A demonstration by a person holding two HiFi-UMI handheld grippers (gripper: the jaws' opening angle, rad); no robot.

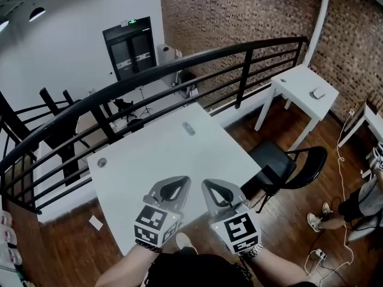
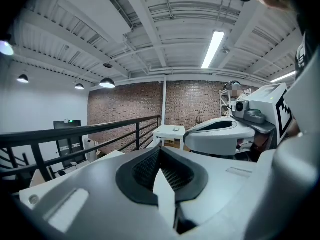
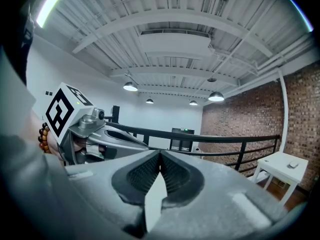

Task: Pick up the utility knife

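Utility knife (image 1: 188,128): a small grey oblong lying flat on the white table (image 1: 149,160), on the table's far side, close to the black railing (image 1: 179,64). Nothing touches it.

Your left gripper (image 1: 183,180) and right gripper (image 1: 206,183) sit side by side over the table's near edge, with the tips pointing away from you across the tabletop. The knife lies well ahead of both, roughly on the line that runs out between the two tips, and well apart from either.

Left gripper view: the jaws are pressed together, the ribbed pads (image 2: 145,170) meet at the tip, and nothing is between them. Your right gripper shows just beside it.

Right gripper view: the same, jaws closed tip to tip and empty, with the left gripper alongside.

Both gripper views look out level, over the railing toward the walls.

Also on the table: a round grommet (image 1: 102,162) near the left corner. A black chair (image 1: 281,166) stands just right of the table, and a small side table (image 1: 302,84) stands farther off by the brick wall (image 1: 239,11).
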